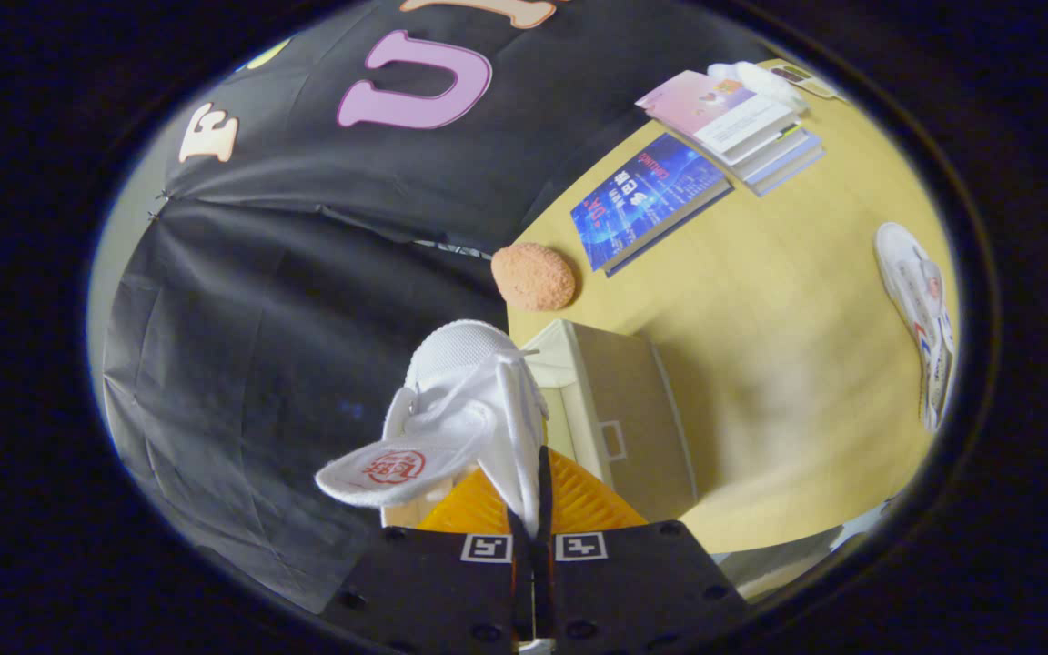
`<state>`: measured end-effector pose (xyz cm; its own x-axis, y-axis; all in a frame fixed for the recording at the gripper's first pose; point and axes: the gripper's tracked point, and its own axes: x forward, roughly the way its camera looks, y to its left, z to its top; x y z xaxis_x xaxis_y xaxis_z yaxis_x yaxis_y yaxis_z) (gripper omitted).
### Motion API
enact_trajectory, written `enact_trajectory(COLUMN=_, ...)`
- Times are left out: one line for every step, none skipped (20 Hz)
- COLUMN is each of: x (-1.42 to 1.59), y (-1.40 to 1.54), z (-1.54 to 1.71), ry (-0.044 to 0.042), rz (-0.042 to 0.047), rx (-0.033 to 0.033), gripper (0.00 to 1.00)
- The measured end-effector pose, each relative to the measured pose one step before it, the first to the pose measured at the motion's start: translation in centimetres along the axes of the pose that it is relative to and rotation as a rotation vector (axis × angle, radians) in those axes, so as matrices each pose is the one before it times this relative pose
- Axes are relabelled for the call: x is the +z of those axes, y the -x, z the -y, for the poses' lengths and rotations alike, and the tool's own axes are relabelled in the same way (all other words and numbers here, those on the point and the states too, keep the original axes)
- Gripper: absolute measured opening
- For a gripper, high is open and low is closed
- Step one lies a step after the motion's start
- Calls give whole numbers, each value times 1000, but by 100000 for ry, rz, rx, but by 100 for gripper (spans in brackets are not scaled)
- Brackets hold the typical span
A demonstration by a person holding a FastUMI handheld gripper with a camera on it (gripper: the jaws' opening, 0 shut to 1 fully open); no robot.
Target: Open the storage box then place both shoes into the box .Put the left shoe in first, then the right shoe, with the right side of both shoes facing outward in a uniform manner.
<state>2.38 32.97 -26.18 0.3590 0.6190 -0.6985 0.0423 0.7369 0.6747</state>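
Pinching white shoe (pixel 465 409) (hand-held gripper (pixel 531 509)), yellow table (pixel 760 364), books (pixel 697 155)

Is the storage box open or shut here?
Open: the storage box shows its pale inside beside the white shoe held in the tongs.

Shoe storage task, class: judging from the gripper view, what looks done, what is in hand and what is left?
Done: the storage box appears open, though its lid is hard to make out. In hand: the gripper is shut on a white shoe, held beside the box. Left: setting it inside, then fetching the second shoe lying on the table.
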Motion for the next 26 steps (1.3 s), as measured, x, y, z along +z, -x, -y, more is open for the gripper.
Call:
enact_trajectory(x=-283, y=-1414, z=-809, ry=542, rz=-60, rx=-904, gripper=3)
enact_trajectory(x=-369, y=-1376, z=-826, ry=88, rz=12, rx=-1053, gripper=3)
enact_trajectory(x=-561, y=-1841, z=-579, ry=540, rz=-375, rx=-1229, gripper=3)
enact_trajectory(x=-434, y=-910, z=-209, ry=-150, rz=-76, rx=-2163, gripper=3)
enact_trajectory(x=-620, y=-1439, z=22, ry=-231, rz=-809, rx=-2624, gripper=3)
enact_trajectory(x=-672, y=-1470, z=277, ry=-285, rz=-613, rx=-2935, gripper=3)
enact_trajectory(x=-529, y=-1483, z=363, ry=173, rz=-628, rx=-2942, gripper=3)
enact_trajectory(x=-502, y=-1217, z=212, ry=380, rz=-489, rx=-2796, gripper=3)
enact_trajectory(x=-416, y=-1116, z=377, ry=263, rz=-150, rx=-2753, gripper=3)
enact_trajectory(x=-549, y=-928, z=322, ry=171, rz=-67, rx=-2662, gripper=4)
enact_trajectory(x=-305, y=-844, z=256, ry=413, rz=267, rx=-2097, gripper=4)
enact_trajectory(x=-195, y=-627, z=219, ry=166, rz=513, rx=-1740, gripper=4)
enact_trajectory(x=-153, y=-593, z=225, ry=-336, rz=-359, rx=-1680, gripper=4)
enact_trajectory(x=-36, y=-499, z=10, ry=-347, rz=678, rx=-800, gripper=4)
enact_trajectory(x=253, y=-441, z=113, ry=217, rz=1049, rx=-1449, gripper=4)
enact_trajectory(x=-52, y=-371, z=101, ry=-19, rz=575, rx=-1246, gripper=4)
enact_trajectory(x=-4, y=-357, z=-9, ry=181, rz=139, rx=-521, gripper=5)
enact_trajectory(x=-89, y=-337, z=-140, ry=75, rz=371, rx=37, gripper=6)
enact_trajectory(x=41, y=-348, z=-215, ry=200, rz=282, rx=735, gripper=7)
enact_trajectory(x=-106, y=-305, z=-64, ry=743, rz=111, rx=352, gripper=8)
enact_trajectory(x=-154, y=-148, z=-211, ry=509, rz=-456, rx=1402, gripper=8)
enact_trajectory(x=-325, y=-189, z=-253, ry=770, rz=-1079, rx=1235, gripper=17)
enact_trajectory(x=-340, y=-126, z=-272, ry=996, rz=-2018, rx=1710, gripper=34)
enact_trajectory(x=-673, y=521, z=-881, ry=-555, rz=-2473, rx=5239, gripper=50)
enact_trajectory(x=-312, y=107, z=-1312, ry=-962, rz=-663, rx=4896, gripper=67)
enact_trajectory(x=390, y=329, z=-700, ry=886, rz=940, rx=2948, gripper=84)
